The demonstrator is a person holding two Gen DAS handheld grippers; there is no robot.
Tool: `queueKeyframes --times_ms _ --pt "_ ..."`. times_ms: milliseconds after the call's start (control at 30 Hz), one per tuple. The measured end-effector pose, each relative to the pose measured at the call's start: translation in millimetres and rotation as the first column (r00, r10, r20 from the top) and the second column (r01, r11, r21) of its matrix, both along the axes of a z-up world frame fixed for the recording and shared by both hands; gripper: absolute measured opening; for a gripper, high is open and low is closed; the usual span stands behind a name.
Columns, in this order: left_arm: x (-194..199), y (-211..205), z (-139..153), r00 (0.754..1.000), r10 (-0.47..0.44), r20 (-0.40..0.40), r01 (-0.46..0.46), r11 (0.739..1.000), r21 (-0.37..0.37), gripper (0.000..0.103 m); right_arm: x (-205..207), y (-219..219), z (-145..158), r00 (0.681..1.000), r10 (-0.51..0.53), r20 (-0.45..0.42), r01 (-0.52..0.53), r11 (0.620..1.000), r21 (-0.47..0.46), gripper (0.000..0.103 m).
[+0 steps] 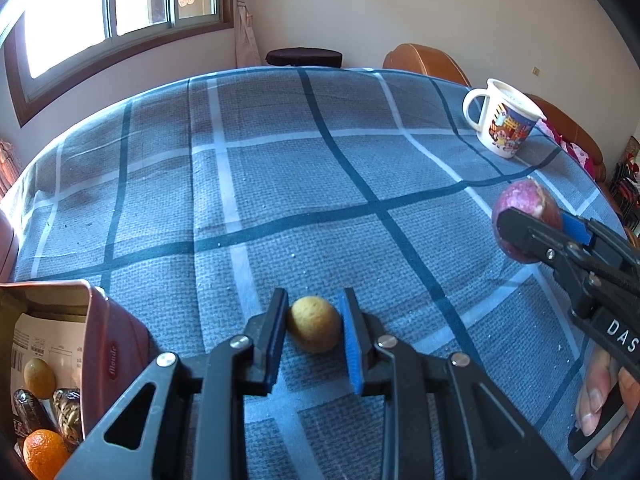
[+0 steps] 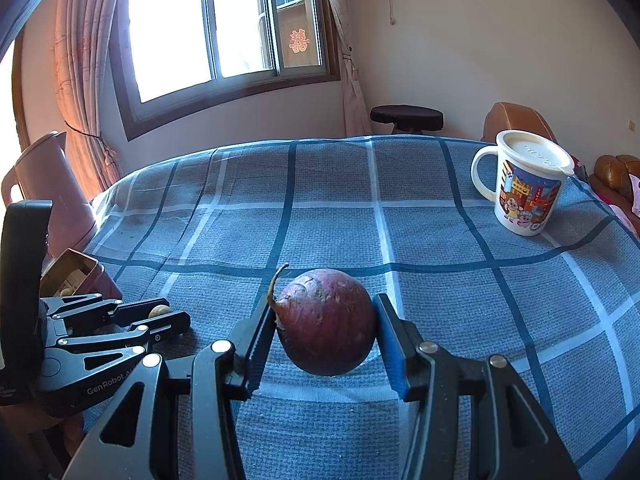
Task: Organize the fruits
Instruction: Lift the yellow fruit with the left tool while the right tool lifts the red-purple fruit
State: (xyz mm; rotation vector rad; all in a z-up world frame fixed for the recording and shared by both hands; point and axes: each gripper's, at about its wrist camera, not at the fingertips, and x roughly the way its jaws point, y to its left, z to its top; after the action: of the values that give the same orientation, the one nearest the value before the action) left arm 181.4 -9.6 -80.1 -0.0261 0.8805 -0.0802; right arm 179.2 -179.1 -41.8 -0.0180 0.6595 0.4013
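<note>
A small yellow-brown fruit (image 1: 315, 329) lies on the blue checked tablecloth (image 1: 320, 184), between the fingers of my left gripper (image 1: 314, 334); its left finger touches the fruit, a narrow gap shows at the right. The fruit also shows in the right wrist view (image 2: 159, 311), inside the left gripper (image 2: 168, 316). My right gripper (image 2: 326, 336) is shut on a round purple passion fruit (image 2: 327, 320) with a stem, held above the cloth. It also shows in the left wrist view (image 1: 524, 220). A red box (image 1: 106, 344) at the left holds an orange (image 1: 44, 454), a yellowish fruit (image 1: 39, 378) and wrapped snacks.
A white cartoon mug (image 2: 524, 188) with a lid stands at the back right of the table. A pink jug (image 2: 52, 196) stands at the left edge. A dark stool (image 2: 406, 116) and brown leather chairs (image 2: 516, 120) stand behind the table.
</note>
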Motion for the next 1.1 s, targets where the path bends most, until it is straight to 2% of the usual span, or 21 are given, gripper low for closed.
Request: queueKeyframes --times_ms 600,1100 --pt "-23 -1 21 0.988 -0.008 0.152 0.006 1.000 0.014 0.028 -12 1 7 0.998 0.027 0.063 -0.028 0.999 0.014 0.051" --pt "-31 -3 27 0.978 0.003 0.210 -0.007 1.000 0.017 0.028 -22 -1 13 0.992 0.038 0.122 -0.042 0.999 0.030 0.051"
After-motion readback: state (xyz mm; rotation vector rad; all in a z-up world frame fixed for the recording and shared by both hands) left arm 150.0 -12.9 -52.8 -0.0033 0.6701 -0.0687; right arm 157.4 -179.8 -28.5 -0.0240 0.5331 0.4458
